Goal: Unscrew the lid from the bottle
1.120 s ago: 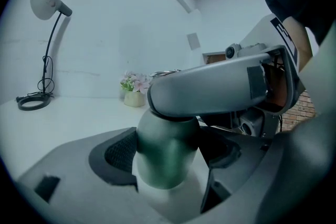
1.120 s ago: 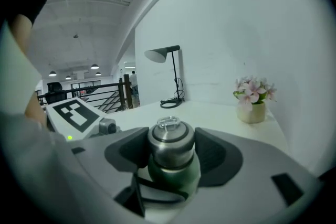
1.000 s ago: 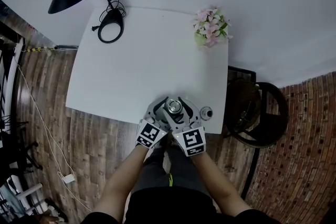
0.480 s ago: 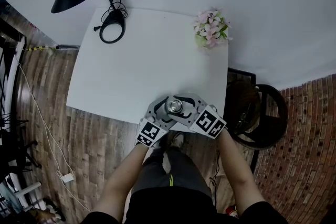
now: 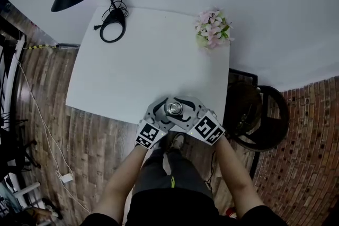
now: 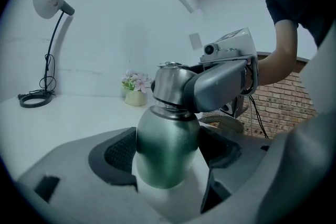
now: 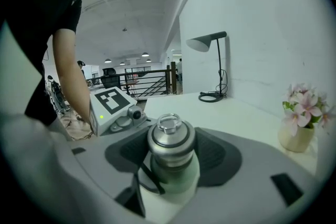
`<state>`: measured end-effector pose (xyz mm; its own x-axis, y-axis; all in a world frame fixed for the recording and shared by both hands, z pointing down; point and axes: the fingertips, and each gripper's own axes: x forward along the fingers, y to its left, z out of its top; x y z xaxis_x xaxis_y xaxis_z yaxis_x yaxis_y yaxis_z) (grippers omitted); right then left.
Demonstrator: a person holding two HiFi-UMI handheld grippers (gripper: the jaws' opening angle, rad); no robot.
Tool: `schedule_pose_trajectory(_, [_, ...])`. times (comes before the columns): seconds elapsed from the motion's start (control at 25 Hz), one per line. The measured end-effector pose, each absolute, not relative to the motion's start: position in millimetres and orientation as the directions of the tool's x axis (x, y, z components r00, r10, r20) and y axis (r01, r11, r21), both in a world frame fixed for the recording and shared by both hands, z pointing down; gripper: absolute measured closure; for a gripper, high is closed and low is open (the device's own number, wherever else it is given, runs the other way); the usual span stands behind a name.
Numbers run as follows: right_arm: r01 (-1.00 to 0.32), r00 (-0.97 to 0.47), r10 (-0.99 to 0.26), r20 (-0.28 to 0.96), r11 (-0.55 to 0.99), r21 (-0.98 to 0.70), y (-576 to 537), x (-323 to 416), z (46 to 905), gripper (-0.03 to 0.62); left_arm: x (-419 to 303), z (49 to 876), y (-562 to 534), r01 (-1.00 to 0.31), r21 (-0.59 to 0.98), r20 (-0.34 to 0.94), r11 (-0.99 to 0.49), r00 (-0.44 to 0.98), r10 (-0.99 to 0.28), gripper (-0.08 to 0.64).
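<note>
**Green metal bottle [image 6: 167, 149] clamped from both sides**

At the near edge of a white square table [image 5: 137, 66] the green metal bottle stands upright. The left gripper [image 5: 160, 112] has its jaws clamped on the bottle's body. The right gripper [image 5: 185, 111] has its jaws closed on the silver screw lid [image 7: 170, 140], ring on top, seated on the bottle's neck. A pot of pink flowers [image 5: 213, 28] stands at the table's far corner.
</note>
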<state>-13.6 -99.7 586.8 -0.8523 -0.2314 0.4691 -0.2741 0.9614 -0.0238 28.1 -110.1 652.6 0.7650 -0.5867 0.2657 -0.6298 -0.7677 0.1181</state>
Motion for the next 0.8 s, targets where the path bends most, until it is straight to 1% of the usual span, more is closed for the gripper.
schedule_pose_trajectory(0.36, [-0.305,-0.853,-0.271,0.447,0.952,-0.004,-97,-7,571,0.331,29,654,-109,-0.628,0.127,0.281,-0.768,0.765,-0.580,0.183])
schedule_pose_trajectory(0.64, [-0.397,-0.841,-0.364,0.401,0.918,-0.001,-102,9,549,0.331,32,650,-112,-0.600,0.162,0.278,-0.783,0.790,-0.547,0.183])
schedule_pose_trajectory(0.8, [-0.467,-0.820,-0.427,0.382,0.884,-0.014,-107,26,539,0.331,33,640,-112,-0.588,0.155,0.279,-0.794,0.797,-0.536,0.181])
